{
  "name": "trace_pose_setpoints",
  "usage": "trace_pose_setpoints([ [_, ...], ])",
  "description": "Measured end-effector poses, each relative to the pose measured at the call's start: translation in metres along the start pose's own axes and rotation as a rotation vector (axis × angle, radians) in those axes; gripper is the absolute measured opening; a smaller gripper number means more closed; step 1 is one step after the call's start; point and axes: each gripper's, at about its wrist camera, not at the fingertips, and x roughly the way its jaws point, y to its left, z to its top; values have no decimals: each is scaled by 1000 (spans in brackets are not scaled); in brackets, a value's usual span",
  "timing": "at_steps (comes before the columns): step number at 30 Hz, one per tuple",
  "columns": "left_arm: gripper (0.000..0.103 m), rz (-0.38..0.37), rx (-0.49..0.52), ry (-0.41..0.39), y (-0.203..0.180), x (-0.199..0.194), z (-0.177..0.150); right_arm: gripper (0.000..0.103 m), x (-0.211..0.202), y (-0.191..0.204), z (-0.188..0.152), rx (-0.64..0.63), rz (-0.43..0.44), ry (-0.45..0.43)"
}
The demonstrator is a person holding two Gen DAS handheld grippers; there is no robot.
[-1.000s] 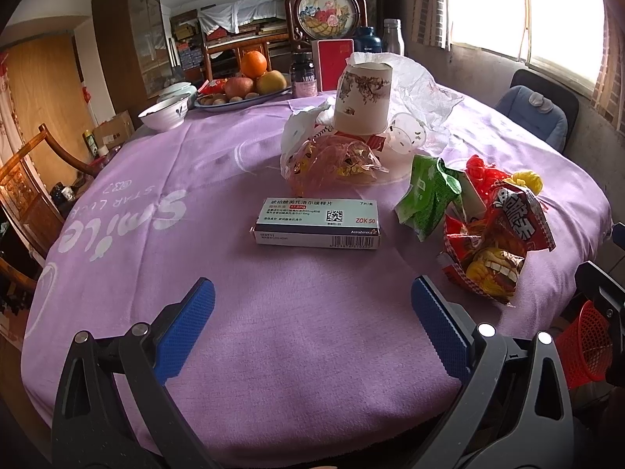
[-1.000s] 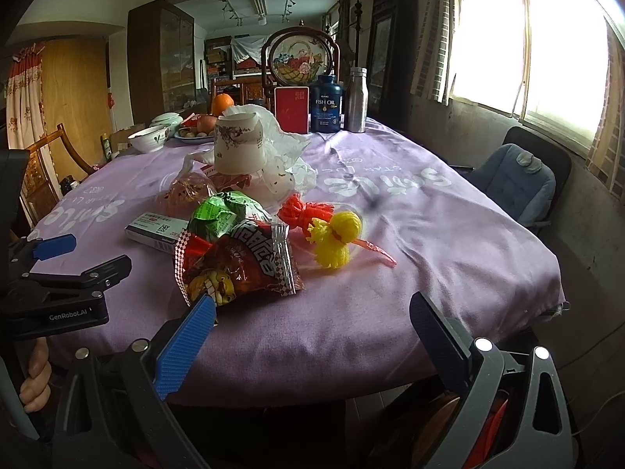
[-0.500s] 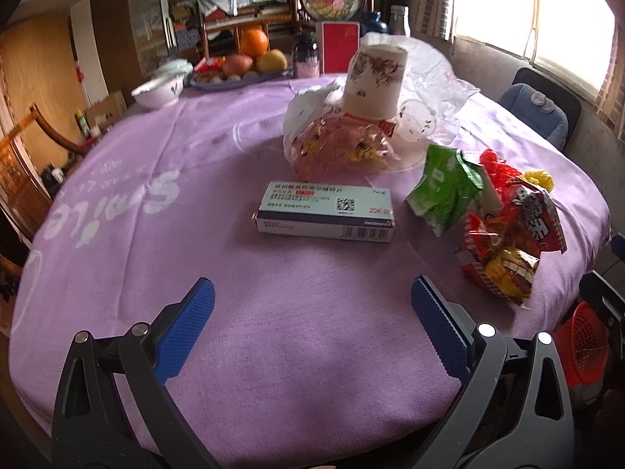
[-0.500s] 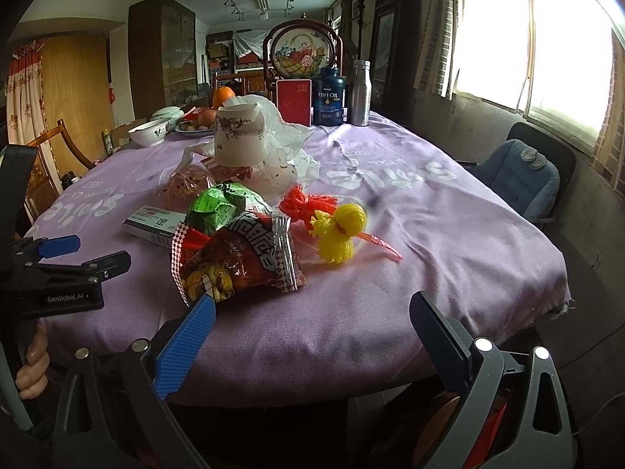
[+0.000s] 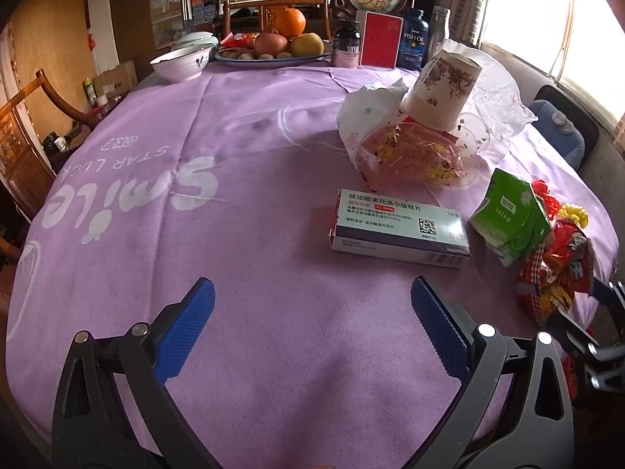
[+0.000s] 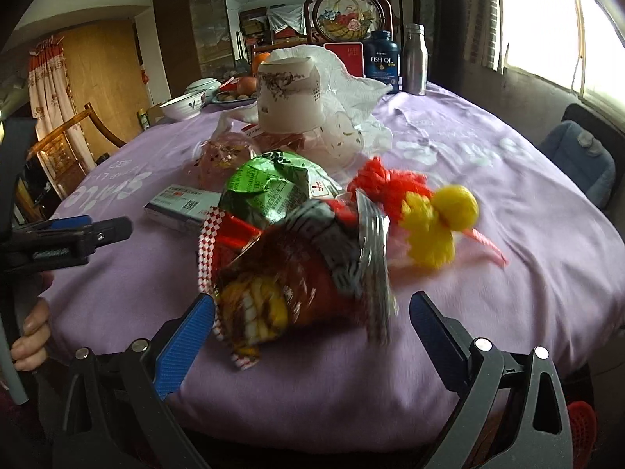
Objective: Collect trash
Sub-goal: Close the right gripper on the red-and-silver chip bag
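Trash lies on a purple tablecloth (image 5: pixel 195 242). A white medicine box (image 5: pixel 398 226) lies ahead and right of my open, empty left gripper (image 5: pixel 312 305). A green wrapper (image 5: pixel 511 215), a red snack bag (image 5: pixel 558 273), a clear bag with yellow bits (image 5: pixel 410 152) and an upturned paper cup (image 5: pixel 445 90) on white plastic lie beyond. My right gripper (image 6: pixel 312 312) is open and empty, with the red snack bag (image 6: pixel 297 273) just in front of its jaws. Behind it are the green wrapper (image 6: pixel 269 187), the medicine box (image 6: pixel 183 203), the cup (image 6: pixel 289 93) and a red and yellow pom-pom thing (image 6: pixel 429 219).
A fruit plate (image 5: pixel 269 51), a bowl (image 5: pixel 179 62), jars, a red box (image 5: pixel 381 39) and a fish oil bottle (image 6: pixel 383 58) stand at the table's far side. A red basket (image 6: pixel 582 426) shows below the near edge. Chairs stand left and right of the table.
Both grippers moved forward over the table. The medicine box is nearer the left gripper. The snack bag is now close in front of the right gripper. Both stay open.
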Motion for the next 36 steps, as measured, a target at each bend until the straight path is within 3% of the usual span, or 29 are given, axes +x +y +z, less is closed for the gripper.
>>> trace_pose_setpoints([
  [3, 97, -21, 18, 19, -5, 6, 4, 92, 10, -17, 18, 19, -142, -54],
  [8, 97, -72, 68, 45, -25, 17, 13, 91, 1, -40, 32, 76, -61, -85],
  [15, 97, -144, 138, 69, -62, 32, 26, 94, -19, -51, 19, 99, -44, -118],
  [20, 97, -101, 116, 109, -71, 52, 48, 97, -23, -63, 18, 123, -65, -131],
  [23, 97, -28, 159, 123, -70, 59, 54, 97, -26, -68, 15, 140, -46, -134],
  [28, 97, 101, 186, 82, -25, 45, 52, 97, -30, -65, 11, 140, -13, -150],
  [30, 97, 112, 158, 76, -6, 37, 50, 97, -29, -61, 11, 138, 5, -151],
  [33, 97, 71, 84, 84, 12, 30, 48, 97, -24, -56, 10, 131, 32, -146],
  [36, 97, -39, 59, 77, -3, 25, 53, 97, -22, -53, 11, 133, 35, -139],
])
